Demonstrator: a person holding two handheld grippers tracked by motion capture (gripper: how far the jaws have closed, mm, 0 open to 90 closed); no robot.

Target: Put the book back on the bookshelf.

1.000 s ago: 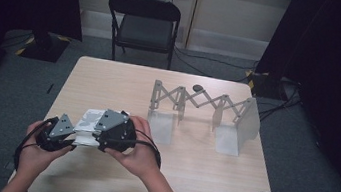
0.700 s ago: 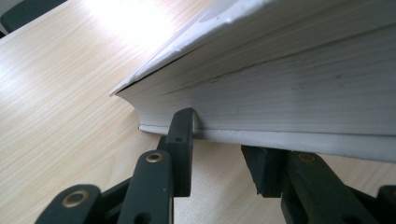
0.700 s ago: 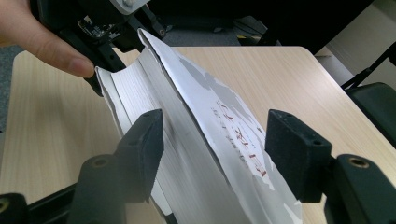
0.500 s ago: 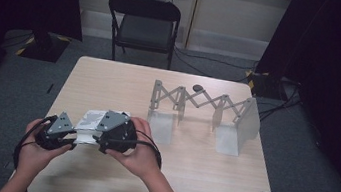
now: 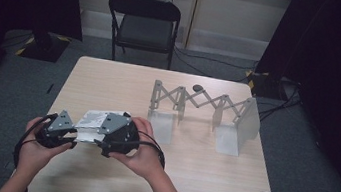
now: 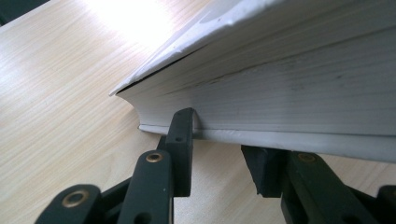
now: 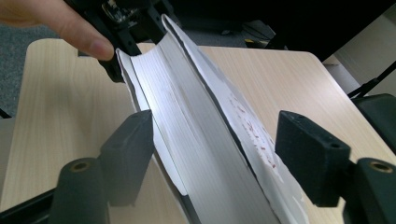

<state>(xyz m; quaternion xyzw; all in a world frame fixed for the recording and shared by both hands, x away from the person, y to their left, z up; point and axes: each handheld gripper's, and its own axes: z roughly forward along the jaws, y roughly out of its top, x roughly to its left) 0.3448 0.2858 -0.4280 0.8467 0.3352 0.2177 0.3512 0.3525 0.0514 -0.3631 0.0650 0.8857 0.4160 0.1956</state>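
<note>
Room: dim, dark at upper left and right edges.
Glare: bright patch on table, top of frame.
Jaws: blurred, close-up.

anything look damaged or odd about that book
The book has a front cover that bows away from the page block, wavy along its edge with reddish marks on it. The lower cover corner curls too. Otherwise nothing stands out.

Your book lies near-left on the tabletop; the folding rack stands far-right, the chair behind.
</note>
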